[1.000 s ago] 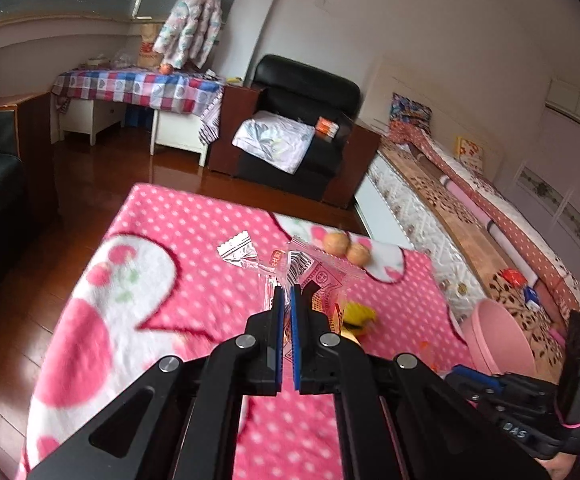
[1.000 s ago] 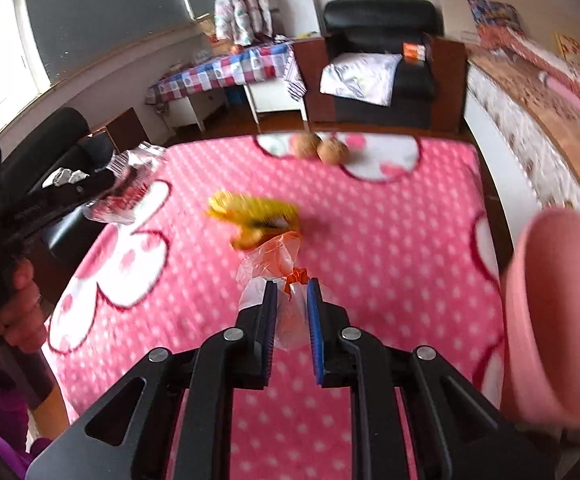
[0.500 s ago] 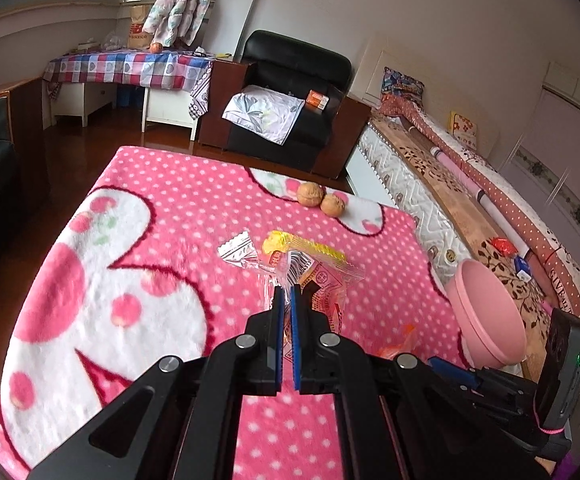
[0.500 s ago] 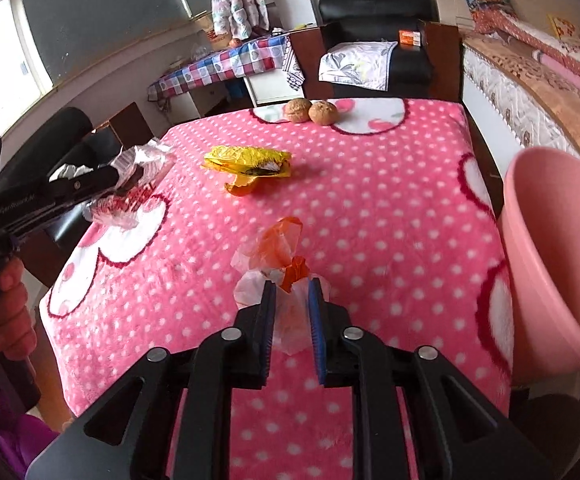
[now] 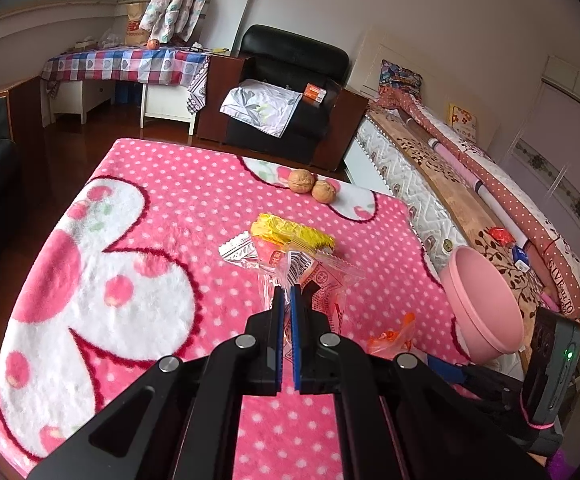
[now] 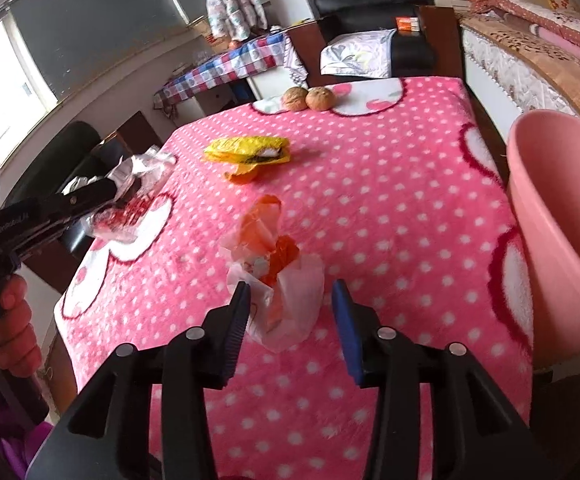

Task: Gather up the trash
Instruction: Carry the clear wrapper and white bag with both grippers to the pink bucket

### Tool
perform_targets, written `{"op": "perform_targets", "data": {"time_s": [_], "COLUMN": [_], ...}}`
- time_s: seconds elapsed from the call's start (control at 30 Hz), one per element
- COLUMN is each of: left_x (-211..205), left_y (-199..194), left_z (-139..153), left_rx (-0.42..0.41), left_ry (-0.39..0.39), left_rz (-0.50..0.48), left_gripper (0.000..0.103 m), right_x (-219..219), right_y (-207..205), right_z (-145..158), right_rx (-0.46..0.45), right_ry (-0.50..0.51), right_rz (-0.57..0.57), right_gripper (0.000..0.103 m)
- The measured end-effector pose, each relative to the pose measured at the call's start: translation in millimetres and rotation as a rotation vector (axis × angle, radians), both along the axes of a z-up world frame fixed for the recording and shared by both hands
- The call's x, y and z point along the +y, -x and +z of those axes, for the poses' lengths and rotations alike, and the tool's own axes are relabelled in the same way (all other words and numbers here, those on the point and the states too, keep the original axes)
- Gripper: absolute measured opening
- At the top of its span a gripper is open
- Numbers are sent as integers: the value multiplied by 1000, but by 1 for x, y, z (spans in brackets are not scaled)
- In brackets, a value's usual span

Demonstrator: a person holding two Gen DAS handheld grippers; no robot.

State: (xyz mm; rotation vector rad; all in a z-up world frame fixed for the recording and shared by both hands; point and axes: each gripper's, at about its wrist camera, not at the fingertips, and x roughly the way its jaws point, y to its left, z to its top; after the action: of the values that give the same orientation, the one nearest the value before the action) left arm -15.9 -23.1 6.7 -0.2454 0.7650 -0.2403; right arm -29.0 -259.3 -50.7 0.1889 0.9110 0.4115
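Since a second ago, the right gripper (image 6: 290, 308) has sunk closer to the pink-blanketed counter (image 6: 390, 208), and its fingers have just been opening; they now stand apart on either side of the orange-and-white wrapper (image 6: 277, 276), neither pad pressing it. That wrapper lies on the counter just beside the pink bin (image 6: 562, 216), on the bin's left in the right wrist view. It looks like thin crinkled film: very light, limp, slippery, so a pinch on the bunched middle should hold better than one on a loose flap. The left gripper (image 5: 287, 304) has its fingers pinched together on a clear red-printed wrapper (image 5: 310, 276), farther from the bin. Between them, beyond the orange piece, lies a yellow wrapper (image 5: 290, 234). Count: three wrappers, two walnuts (image 5: 312, 186) at the counter's far edge, one bin.
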Motion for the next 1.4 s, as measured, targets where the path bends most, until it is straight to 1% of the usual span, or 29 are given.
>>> {"op": "perform_targets", "data": {"time_s": [0.03, 0.07, 0.23, 0.4, 0.57, 0.7, 0.83, 1.1, 1.27, 1.4], "left_x": [-1, -3, -8, -17, -33, -54, -77, -133, -170, -195], "left_y": [2, 4, 10, 13, 13, 11, 7, -1, -9, -15], "left_z": [1, 1, 5, 9, 16, 26, 33, 42, 44, 40], "left_rx": [-3, -5, -12, -20, -45, -80, -107, -142, -152, -143], "left_ry": [-5, -8, -19, -27, -39, -49, -53, -65, -69, -68], "left_rz": [-2, -3, -10, -23, -58, -105, -155, -257, -323, -363], "left_gripper": [2, 2, 2, 2, 2, 2, 2, 2, 2, 2], "right_x": [3, 5, 7, -5, -21, -36, -59, -108, -141, -160], "right_y": [2, 4, 11, 15, 21, 25, 30, 37, 37, 38], "right_z": [-1, -1, 3, 13, 29, 40, 50, 60, 60, 58], "right_rx": [-4, -6, -37, -76, -136, -177, -222, -261, -259, -255], "right_ry": [8, 8, 16, -11, -25, -17, 5, 38, 41, 49], "right_rz": [15, 25, 34, -4, -57, -104, -175, -318, -410, -459], "right_gripper": [41, 34, 28, 28, 28, 28, 28, 28, 28, 28]}}
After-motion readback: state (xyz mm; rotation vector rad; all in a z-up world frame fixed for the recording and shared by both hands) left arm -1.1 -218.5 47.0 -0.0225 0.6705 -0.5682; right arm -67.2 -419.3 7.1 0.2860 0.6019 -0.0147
